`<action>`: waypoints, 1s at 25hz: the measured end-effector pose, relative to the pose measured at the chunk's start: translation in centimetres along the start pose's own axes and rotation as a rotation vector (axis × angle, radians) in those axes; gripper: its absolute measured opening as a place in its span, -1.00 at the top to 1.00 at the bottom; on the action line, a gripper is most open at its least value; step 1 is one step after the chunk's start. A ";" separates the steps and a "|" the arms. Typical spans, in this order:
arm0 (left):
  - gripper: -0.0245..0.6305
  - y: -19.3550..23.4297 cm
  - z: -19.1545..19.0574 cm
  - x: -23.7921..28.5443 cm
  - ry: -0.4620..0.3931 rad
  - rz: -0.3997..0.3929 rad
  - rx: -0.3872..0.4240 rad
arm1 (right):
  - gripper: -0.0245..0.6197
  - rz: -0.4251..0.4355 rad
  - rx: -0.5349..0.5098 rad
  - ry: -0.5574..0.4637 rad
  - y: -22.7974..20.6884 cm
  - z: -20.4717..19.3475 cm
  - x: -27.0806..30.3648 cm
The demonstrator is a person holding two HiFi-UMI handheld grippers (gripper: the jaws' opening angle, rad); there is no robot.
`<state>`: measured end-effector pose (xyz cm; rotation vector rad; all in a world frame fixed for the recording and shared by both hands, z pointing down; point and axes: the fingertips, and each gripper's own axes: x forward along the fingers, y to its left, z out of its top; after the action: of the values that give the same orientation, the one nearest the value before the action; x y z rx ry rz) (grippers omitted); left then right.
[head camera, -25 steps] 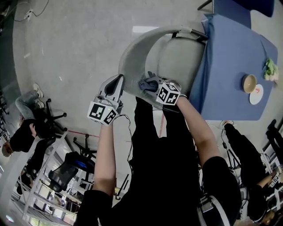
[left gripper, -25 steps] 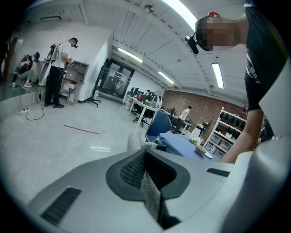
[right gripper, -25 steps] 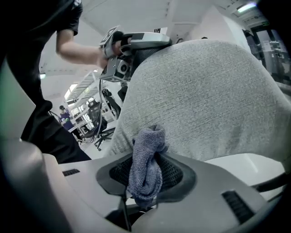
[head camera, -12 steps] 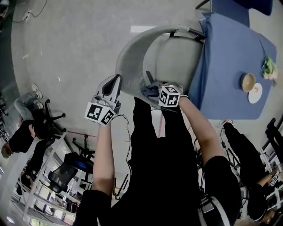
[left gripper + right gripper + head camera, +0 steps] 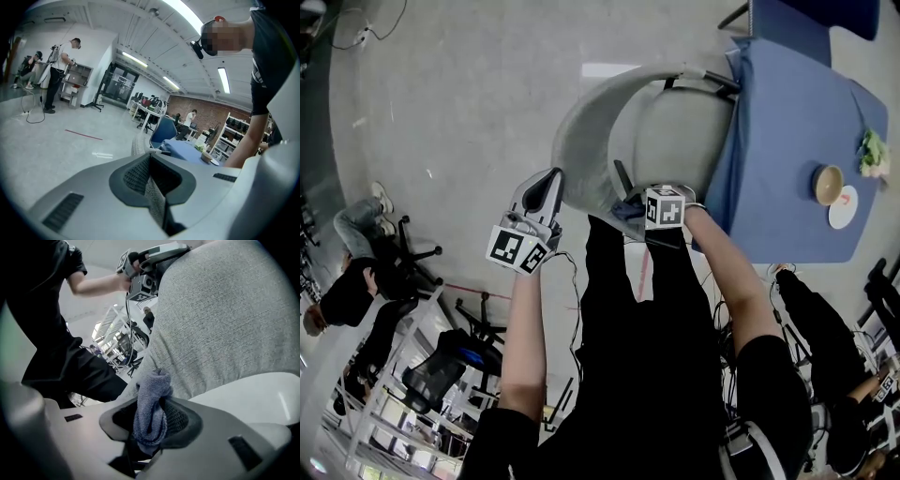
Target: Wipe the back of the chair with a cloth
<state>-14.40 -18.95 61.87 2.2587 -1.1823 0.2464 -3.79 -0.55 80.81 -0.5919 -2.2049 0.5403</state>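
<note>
1. Nearest to me, at the bottom centre of the right gripper view, my right gripper [image 5: 150,423] is clamping a bunched grey-blue cloth [image 5: 151,401]. The jaws are closing down hard on it, and the wad is poking up out of the dark pads.
2. Just past the jaws, the top of the cloth is meeting the chair back [image 5: 225,310], a grey woven surface filling the upper right of that view. It looks to be touching the fabric low on the back, though I cannot be sure of the contact.
3. At the bottom centre of the left gripper view, my left gripper [image 5: 152,187] is keeping its jaws pressed together, with nothing between them. In the head view it is sitting left of centre, just beside the outer left edge of the curved back. Whether it is touching the chair I cannot tell.
4. I am judging the wipe to be under way, since the cloth is in hand and on the back's lower part. No streak or dirt is showing, so I cannot say how much is done. The upper curve and left side of the back probably remain to be wiped.
5. Farther off, at the right of the head view, a blue-covered table [image 5: 787,141] is carrying a bowl [image 5: 828,181] and a plate [image 5: 844,206]. The chair is tucked against it.
6. Farthest, at the lower left of the head view, a seated person [image 5: 347,281] is occupying an office chair on the grey floor.
</note>
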 end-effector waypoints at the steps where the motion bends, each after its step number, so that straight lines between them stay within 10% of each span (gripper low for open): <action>1: 0.85 0.1 0.0 0.0 -0.002 0.000 0.000 | 0.47 -0.009 -0.016 0.003 -0.5 0.2 0.1; 17: 0.85 0.2 0.0 -0.2 -0.008 -0.021 0.033 | 0.47 -0.408 0.186 -0.265 -11.8 4.1 -2.3; 25: 0.85 0.1 0.0 -0.2 0.002 -0.045 0.046 | 0.47 -0.473 0.132 -0.237 -14.4 4.5 -3.7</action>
<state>-14.64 -18.90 61.81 2.3211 -1.1339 0.2609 -8.49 -15.06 83.86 0.0739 -2.3999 0.5154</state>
